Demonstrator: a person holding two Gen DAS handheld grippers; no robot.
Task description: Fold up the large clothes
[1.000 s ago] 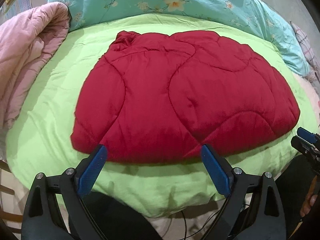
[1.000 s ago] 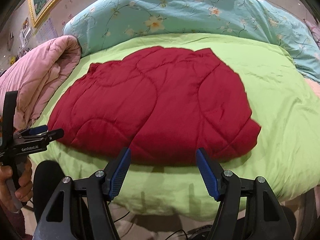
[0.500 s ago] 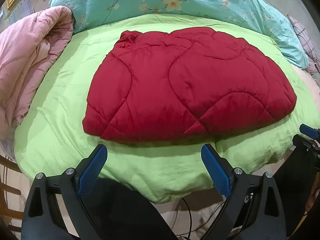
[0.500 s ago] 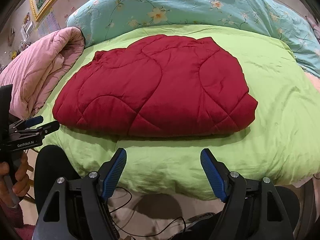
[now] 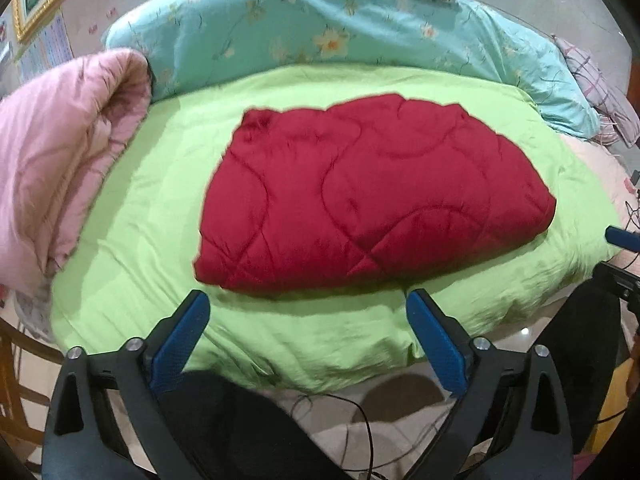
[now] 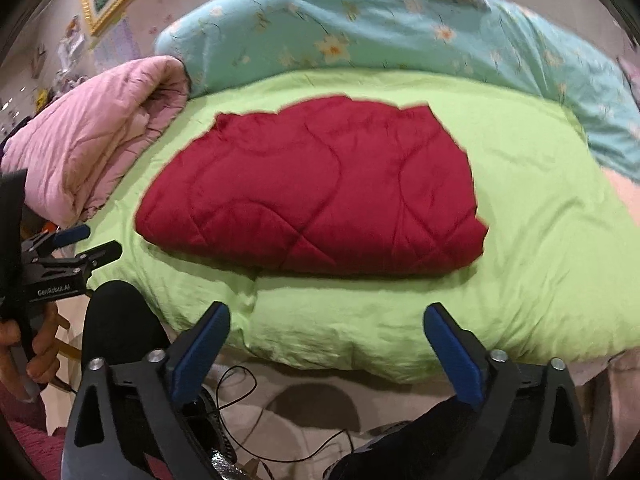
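The lime-green bedspread (image 5: 160,208) fills the room's middle, a flat surface for folding. At its centre lies the red quilted garment (image 5: 368,200), already a compact, layered bundle, which suggests the folding is nearly or fully done. A pink quilt (image 5: 60,160) is heaped at nine o'clock, a floral teal duvet (image 5: 320,28) at twelve, both out of the way. The left gripper (image 5: 308,316) and right gripper (image 6: 326,324) hover off the bed's six o'clock edge, jaws spread, gripping nothing.
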